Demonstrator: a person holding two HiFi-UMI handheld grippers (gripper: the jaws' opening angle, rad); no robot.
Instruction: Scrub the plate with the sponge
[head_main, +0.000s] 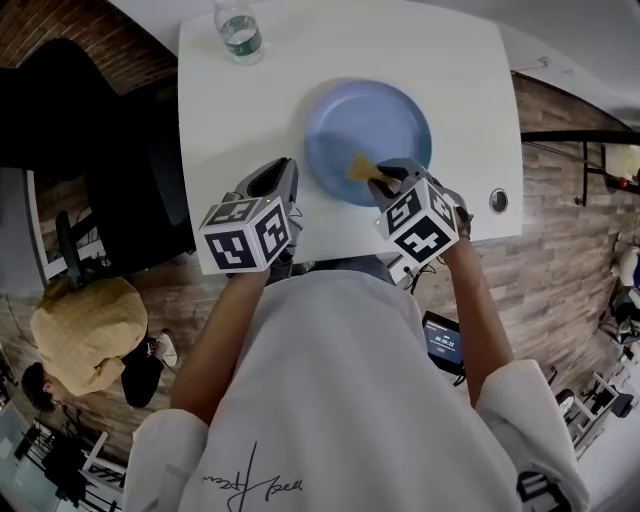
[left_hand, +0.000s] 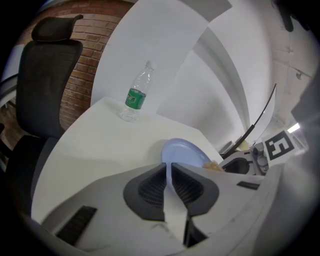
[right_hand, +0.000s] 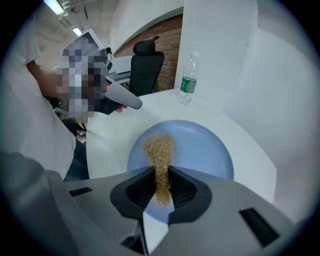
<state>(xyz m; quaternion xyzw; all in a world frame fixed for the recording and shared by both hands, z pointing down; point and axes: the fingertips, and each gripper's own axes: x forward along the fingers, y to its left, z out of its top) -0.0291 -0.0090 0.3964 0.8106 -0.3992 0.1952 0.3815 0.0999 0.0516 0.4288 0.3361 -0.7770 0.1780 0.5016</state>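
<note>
Right gripper (head_main: 385, 176): jaws closed on the sponge (right_hand: 159, 150) – a tan fibrous tuft pinched at its narrow end.
Left gripper (left_hand: 170, 172): jaws a narrow slit apart, holding nothing, just left of the plate (head_main: 372, 125).
Plate: blue, centre-right of the head view, flat on the white table (head_main: 240, 110).
Sponge: over the plate's lower edge; contact unclear.
Risk: the plate is unheld – hard scrubbing could slide it toward the bottle (head_main: 238, 30).
Risk: the thin pinch may let the sponge slip free.

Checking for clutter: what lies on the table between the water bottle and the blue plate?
Nothing; the head view shows only bare white table between the water bottle and the blue plate.
</note>
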